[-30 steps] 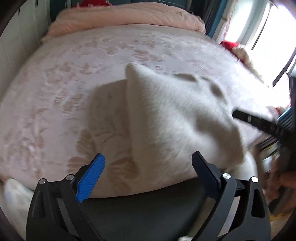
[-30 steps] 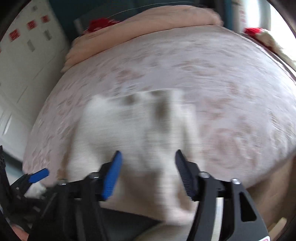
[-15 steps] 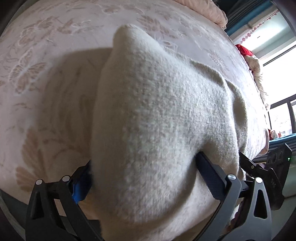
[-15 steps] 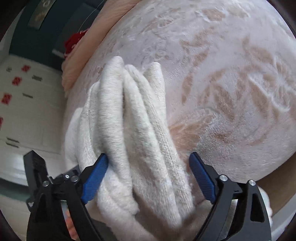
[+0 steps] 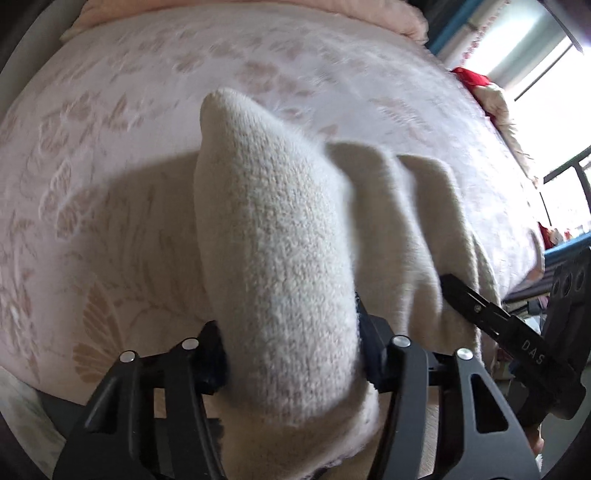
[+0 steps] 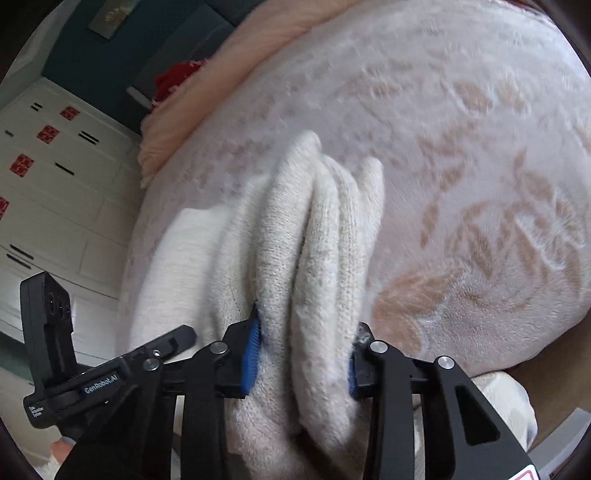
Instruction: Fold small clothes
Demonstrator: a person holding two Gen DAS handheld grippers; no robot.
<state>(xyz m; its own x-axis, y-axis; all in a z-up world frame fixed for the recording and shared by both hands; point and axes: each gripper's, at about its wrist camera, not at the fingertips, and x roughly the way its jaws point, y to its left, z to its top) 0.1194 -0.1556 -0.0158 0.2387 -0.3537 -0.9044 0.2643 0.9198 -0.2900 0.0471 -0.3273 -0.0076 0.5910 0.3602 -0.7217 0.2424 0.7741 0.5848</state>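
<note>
Over the near edge of the bed with the pale pink, leaf-patterned plush cover, a cream-white fuzzy knitted garment hangs bunched between the two tools. The left gripper has its fingers drawn in tight on a thick ridge of the knit, which stands up ahead of the camera like a blunt cone. The right gripper pinches a second gather, its blue-padded fingers pressed into several stacked pleats of the same cloth. Each tool shows at the margin of the other's view, so the two grips sit close together on one piece.

As to progress, the job looks barely begun. The garment is picked up and gathered, not laid flat, and nothing in either view reads as a finished crease or a tidy stack. Its far end seems to touch or trail on the bed cover, though motion blur makes that hard to confirm. No other small clothes, folded or waiting, can be made out on the bed; a rolled peach-pink quilt lies along the far side and a bit of red fabric sits near it, neither part of the work so far as one can judge.

What probably remains is the whole fold: spread the piece on the cover, smooth out the pleats, bring the sides in, then double it over and set it down.
</note>
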